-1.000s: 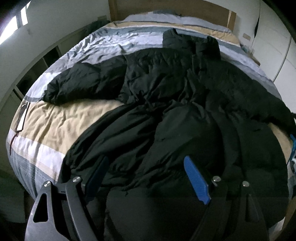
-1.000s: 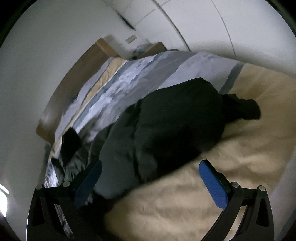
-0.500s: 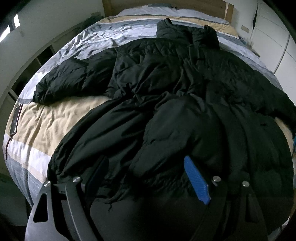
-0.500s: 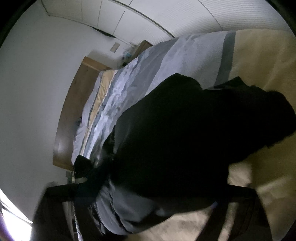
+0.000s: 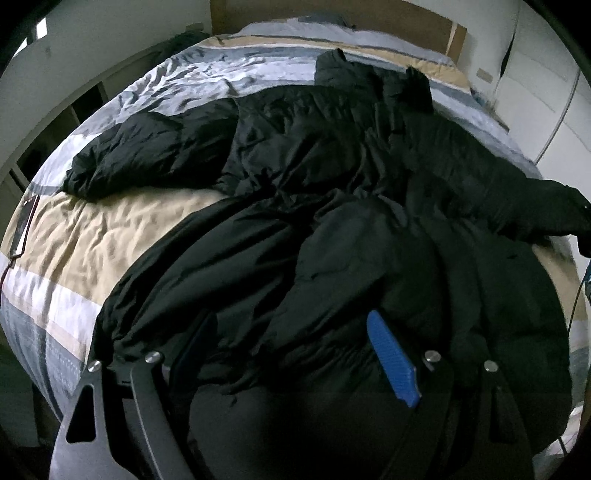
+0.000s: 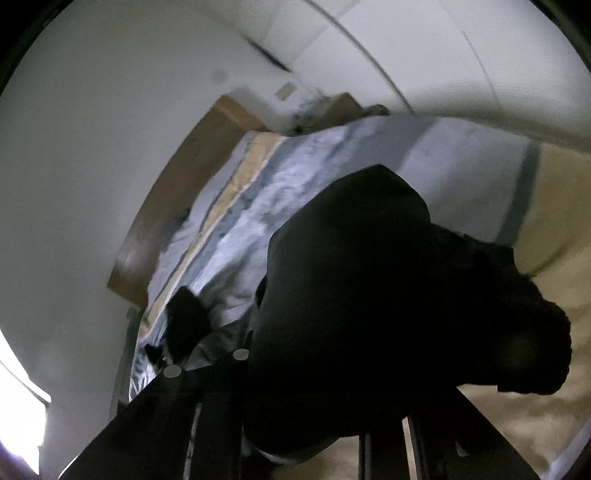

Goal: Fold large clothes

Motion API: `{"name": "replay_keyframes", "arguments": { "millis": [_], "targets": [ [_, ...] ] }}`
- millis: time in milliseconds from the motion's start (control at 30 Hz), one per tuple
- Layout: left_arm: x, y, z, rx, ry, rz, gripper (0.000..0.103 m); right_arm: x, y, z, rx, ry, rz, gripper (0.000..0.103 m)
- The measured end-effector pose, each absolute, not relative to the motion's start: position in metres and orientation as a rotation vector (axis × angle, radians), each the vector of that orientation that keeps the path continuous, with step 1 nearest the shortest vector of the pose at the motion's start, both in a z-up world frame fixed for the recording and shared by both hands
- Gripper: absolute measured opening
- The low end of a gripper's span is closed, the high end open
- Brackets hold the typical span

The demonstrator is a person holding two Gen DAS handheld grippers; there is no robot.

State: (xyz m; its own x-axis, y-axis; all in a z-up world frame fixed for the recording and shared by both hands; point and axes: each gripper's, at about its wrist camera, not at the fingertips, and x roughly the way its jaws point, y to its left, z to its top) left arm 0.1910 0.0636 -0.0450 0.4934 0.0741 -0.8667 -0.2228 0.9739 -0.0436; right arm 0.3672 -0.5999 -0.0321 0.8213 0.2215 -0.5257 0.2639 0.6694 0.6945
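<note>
Black padded coat (image 5: pixel 332 206) sprawls across the bed (image 5: pixel 92 236), whose cover runs in tan, white and grey stripes; a wooden headboard (image 5: pixel 369 18) stands at 12 o'clock, white wardrobe doors (image 5: pixel 535 85) at 2. Left gripper (image 5: pixel 291 354): fingers spread over the hem. Right gripper (image 6: pixel 332 424): fingers hidden under a sleeve (image 6: pixel 388 295), state unclear.

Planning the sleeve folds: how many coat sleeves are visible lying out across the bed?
2. One sleeve stretches left over the striped bedding; the other sleeve reaches toward the bed's right edge.
</note>
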Motion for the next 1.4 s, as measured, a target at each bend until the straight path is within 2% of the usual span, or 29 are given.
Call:
{"name": "replay_keyframes", "arguments": {
  "millis": [300,500,667,1033,1133,1233,1300,1400],
  "targets": [
    [0.163,0.091,-0.029,-0.232,0.979,0.153,0.083,0.370,-0.502,0.052,0.671,0.602,0.176,0.019],
    [0.144,0.113,-0.023,-0.275,0.942,0.142,0.083,0.367,-0.417,0.081,0.553,0.625,0.301,0.019],
    [0.131,0.130,-0.020,-0.306,0.916,0.134,0.083,0.355,-0.351,0.073,0.440,0.697,0.364,0.019],
    [0.114,0.157,-0.022,-0.351,0.896,0.153,0.083,0.320,-0.274,-0.003,0.225,0.887,0.400,0.025],
    [0.110,0.158,-0.018,-0.356,0.887,0.158,0.083,0.311,-0.269,-0.020,0.183,0.925,0.394,0.029],
    [0.105,0.157,-0.011,-0.352,0.875,0.164,0.083,0.303,-0.268,-0.028,0.142,0.943,0.401,0.042],
    [0.102,0.155,-0.004,-0.352,0.866,0.166,0.083,0.301,-0.261,-0.027,0.138,0.955,0.426,0.056],
    [0.095,0.148,0.009,-0.344,0.846,0.168,0.083,0.283,-0.247,-0.018,0.142,0.959,0.483,0.069]
  ]
}}
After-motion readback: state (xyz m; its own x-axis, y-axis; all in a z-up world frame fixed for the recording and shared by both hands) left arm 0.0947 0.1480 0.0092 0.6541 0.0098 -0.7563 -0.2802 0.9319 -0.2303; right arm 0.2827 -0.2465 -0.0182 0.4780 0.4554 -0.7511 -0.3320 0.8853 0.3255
